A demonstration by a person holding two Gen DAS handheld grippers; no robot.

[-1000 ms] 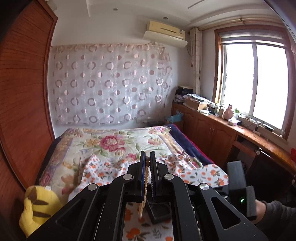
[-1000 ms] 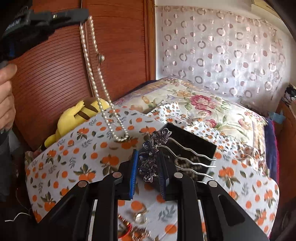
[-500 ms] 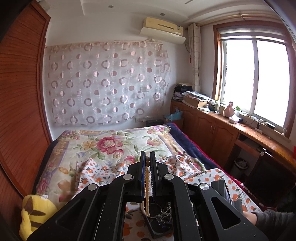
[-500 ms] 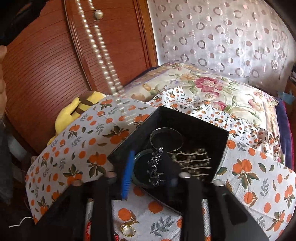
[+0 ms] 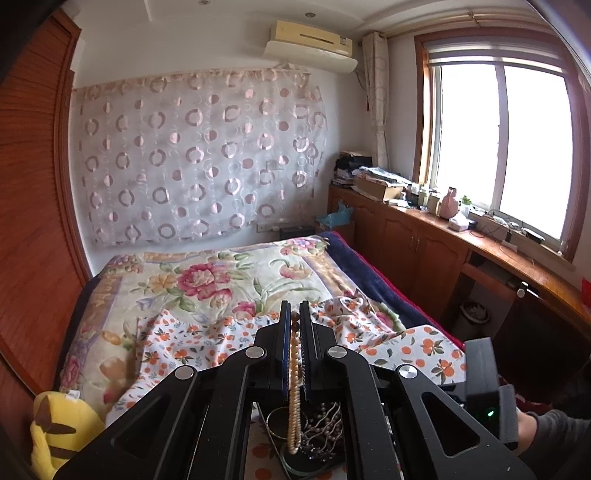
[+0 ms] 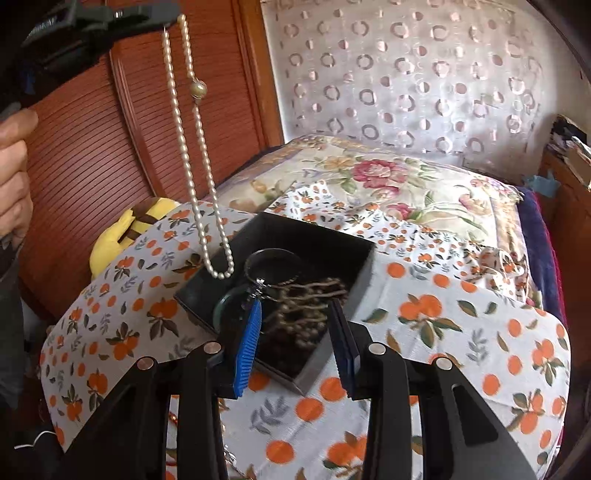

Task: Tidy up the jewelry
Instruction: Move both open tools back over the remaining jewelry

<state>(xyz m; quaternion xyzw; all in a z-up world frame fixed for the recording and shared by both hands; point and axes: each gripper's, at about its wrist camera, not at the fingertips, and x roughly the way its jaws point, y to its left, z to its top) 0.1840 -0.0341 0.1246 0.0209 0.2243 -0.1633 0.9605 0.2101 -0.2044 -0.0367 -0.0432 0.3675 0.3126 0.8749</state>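
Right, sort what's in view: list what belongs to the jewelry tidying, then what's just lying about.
Part of the job:
- pearl necklace, hanging from the shut left claw
- black box
- hair comb and bangle inside the box
- right claw, open over the box

Just lying about:
- yellow plush toy
- floral quilt
- orange-print cloth

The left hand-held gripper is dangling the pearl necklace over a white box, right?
Not quite: the box is black, not white, as the right wrist view shows. The left hand-held gripper does dangle the pearl necklace over it.
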